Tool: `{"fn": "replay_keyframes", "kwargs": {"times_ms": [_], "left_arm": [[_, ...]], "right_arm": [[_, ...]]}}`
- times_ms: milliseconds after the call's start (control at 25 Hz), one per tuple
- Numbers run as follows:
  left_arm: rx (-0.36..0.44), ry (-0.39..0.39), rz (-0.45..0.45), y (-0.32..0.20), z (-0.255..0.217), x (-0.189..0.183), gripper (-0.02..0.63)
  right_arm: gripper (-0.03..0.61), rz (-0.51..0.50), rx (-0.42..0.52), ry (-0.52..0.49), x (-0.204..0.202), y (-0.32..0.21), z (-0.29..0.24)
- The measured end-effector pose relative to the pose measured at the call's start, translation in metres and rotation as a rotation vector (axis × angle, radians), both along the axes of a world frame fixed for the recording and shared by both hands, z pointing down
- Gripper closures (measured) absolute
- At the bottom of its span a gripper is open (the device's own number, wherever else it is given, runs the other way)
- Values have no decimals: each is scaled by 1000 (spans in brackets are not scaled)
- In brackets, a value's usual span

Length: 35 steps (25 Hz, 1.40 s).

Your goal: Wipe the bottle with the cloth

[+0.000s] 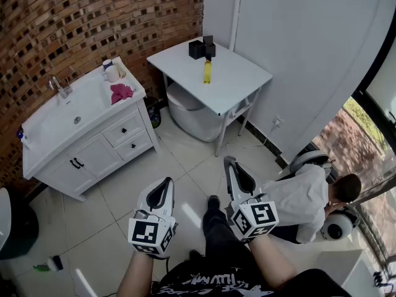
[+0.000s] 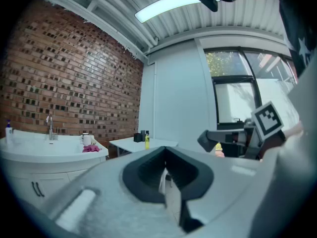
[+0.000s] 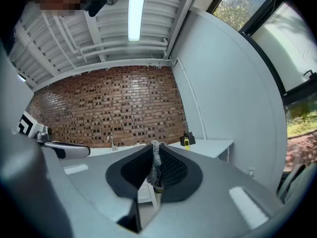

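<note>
Nearest, both grippers are held level over the pale tiled floor (image 1: 185,166), well short of the white table (image 1: 238,85). The left gripper (image 1: 164,185) has its jaws pressed together on nothing. The right gripper (image 1: 231,164) is likewise closed, with a rough grey strip (image 3: 156,163) along the seam that is hard to make out. The holder's forearms and dark legs are cut off by the bottom edge. Nearer than the table and off to its right, a seated person (image 1: 303,193) in a white top is partly hidden by a dark frame. A wide stretch of bare floor lies open between the grippers and the table. Under the table a rounded white fixture (image 1: 189,116) is half hidden. On the table's far part the yellow bottle (image 1: 207,72) stands upright, just in front of 2 black boxes (image 1: 201,48). Left of the table, on the white vanity (image 1: 93,156) against the brick wall (image 1: 93,23), the pink cloth (image 1: 120,93) lies crumpled beside the basin, near a small white cup (image 1: 110,72).
</note>
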<state>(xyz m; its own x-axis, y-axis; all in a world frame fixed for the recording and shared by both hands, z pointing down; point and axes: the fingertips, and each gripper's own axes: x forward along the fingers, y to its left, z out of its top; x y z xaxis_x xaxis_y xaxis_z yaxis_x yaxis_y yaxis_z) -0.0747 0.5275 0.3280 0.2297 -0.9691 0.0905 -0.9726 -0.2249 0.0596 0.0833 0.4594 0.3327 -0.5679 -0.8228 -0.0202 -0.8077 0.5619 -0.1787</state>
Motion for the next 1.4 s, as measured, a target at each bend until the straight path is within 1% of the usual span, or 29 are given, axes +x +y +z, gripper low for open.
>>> {"fn": "replay_keyframes", "kwargs": {"times_ms": [200, 320, 440, 520, 680, 800, 960, 1120, 1280, 1400], "left_arm": [[24, -1, -14, -59, 11, -13, 609], [36, -3, -25, -115, 1, -16, 609], [47, -9, -2, -177, -3, -11, 609], [38, -13, 11, -217, -4, -5, 609], [32, -17, 41, -291, 5, 1, 609], [22, -26, 41, -339, 12, 1, 609], [3, -32, 27, -381, 19, -3, 609], [-17, -47, 29, -402, 24, -8, 609], [-21, -24, 37, -429, 23, -21, 609], [-26, -21, 51, -454, 30, -33, 609]], "right_arm": [[538, 26, 31, 11, 8, -71, 9], [538, 46, 50, -7, 13, -131, 6], [538, 52, 62, -15, 13, -192, 0], [538, 49, 57, -16, 15, -225, -4], [538, 33, 44, 14, 17, -284, 0], [538, 4, 28, 34, 11, -324, 8], [538, -48, 16, 51, -5, -362, 18], [538, -65, 13, 42, -17, -388, 16], [538, -44, 16, 54, -24, -411, 13], [538, -17, 14, 74, -29, -427, 16]]}}
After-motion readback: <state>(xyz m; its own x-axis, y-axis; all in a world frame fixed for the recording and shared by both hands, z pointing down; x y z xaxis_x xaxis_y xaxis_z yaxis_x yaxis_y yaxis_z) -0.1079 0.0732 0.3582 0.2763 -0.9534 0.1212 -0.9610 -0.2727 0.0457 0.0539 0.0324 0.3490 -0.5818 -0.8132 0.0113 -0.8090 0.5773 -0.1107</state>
